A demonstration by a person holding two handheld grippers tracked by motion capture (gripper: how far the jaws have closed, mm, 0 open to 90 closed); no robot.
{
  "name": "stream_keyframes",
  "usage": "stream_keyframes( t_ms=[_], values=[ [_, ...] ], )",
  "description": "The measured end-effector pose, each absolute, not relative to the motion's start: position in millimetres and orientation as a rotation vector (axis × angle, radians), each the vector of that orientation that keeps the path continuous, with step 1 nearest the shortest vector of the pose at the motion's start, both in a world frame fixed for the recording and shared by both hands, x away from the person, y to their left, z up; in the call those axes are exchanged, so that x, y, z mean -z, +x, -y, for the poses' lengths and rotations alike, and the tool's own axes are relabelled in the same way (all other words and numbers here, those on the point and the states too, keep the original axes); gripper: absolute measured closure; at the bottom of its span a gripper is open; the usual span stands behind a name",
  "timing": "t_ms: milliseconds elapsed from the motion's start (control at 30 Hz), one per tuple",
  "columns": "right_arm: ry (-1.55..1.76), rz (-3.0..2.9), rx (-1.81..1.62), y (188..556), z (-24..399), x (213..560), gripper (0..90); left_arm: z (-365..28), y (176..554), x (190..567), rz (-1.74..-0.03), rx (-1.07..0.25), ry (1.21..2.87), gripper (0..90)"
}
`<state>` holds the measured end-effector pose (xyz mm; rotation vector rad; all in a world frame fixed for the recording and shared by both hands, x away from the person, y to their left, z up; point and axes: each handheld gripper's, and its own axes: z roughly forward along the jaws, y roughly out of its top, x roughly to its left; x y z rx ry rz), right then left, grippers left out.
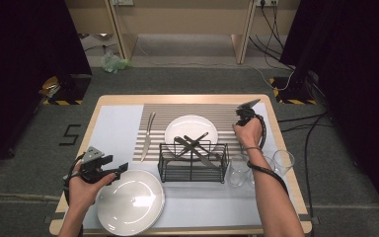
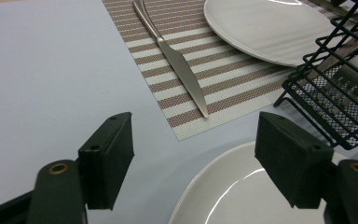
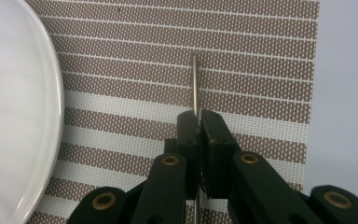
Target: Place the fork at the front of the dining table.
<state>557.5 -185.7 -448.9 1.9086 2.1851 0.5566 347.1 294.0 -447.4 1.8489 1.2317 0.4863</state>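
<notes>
Right gripper view: right gripper [image 3: 199,122] clamped on thin metal utensil [image 3: 195,84], over striped mat [image 3: 242,56] just beside white plate [image 3: 14,116]. Left gripper [image 2: 193,154] jaws wide apart, nothing betw them, near front plate [image 2: 233,191] & knife [image 2: 177,63]

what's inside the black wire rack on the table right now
Inside the black wire rack, two pieces of cutlery lean crossed over each other, handles sticking up above the rim. One looks like a knife; the left gripper view shows fork tines. Their lower ends are hidden by the mesh.
</notes>
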Motion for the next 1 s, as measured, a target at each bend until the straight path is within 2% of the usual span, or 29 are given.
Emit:
stream_keyframes(
  t_ms=[433,1000],
  values=[
    [1.91,-2.206,-0.516,552.8,182.3,446.7,79.5,-294.5,347.0,447.1,-1.232,-0.487,1.846,27.5],
    [1.954,-2.26,-0.418,548.4,184.9,449.3,83.2,-294.8,346.8,446.6,-1.232,-0.489,1.844,27.6]
  ],
)
